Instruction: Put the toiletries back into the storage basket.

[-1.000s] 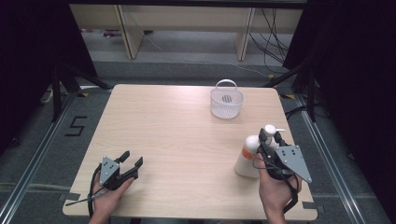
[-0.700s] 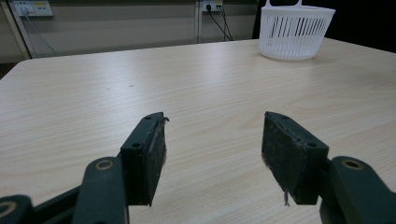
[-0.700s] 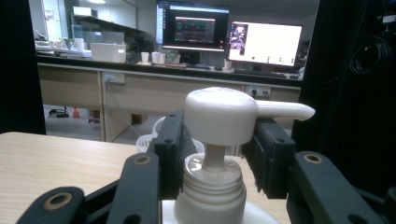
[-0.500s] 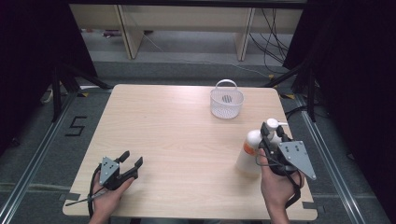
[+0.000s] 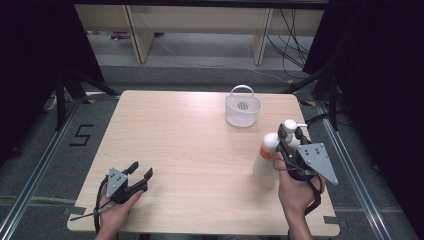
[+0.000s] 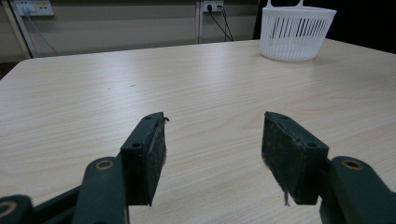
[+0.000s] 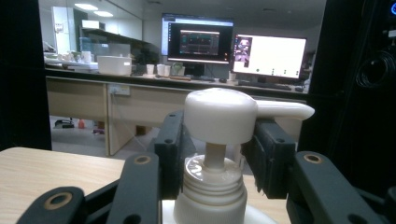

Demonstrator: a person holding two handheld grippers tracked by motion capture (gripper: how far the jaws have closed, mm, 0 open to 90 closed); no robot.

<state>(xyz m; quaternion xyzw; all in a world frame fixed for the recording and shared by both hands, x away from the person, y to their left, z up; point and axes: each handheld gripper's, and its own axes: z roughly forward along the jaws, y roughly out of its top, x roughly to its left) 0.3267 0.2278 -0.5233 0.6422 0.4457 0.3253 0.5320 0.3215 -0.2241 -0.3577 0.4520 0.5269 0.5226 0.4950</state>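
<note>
Since the earlier frame the right gripper has edged slightly toward one o'clock, jaws clamped around the neck of the white plastic pump bottle, standing at the light wooden desk's four o'clock. The left gripper rests gaping at seven o'clock.

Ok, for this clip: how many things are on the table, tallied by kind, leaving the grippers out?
Pump bottle, white with an orange label, between the jaws of the right gripper: 1
Basket, white slotted plastic with a handle: 1
Total: 2
</note>
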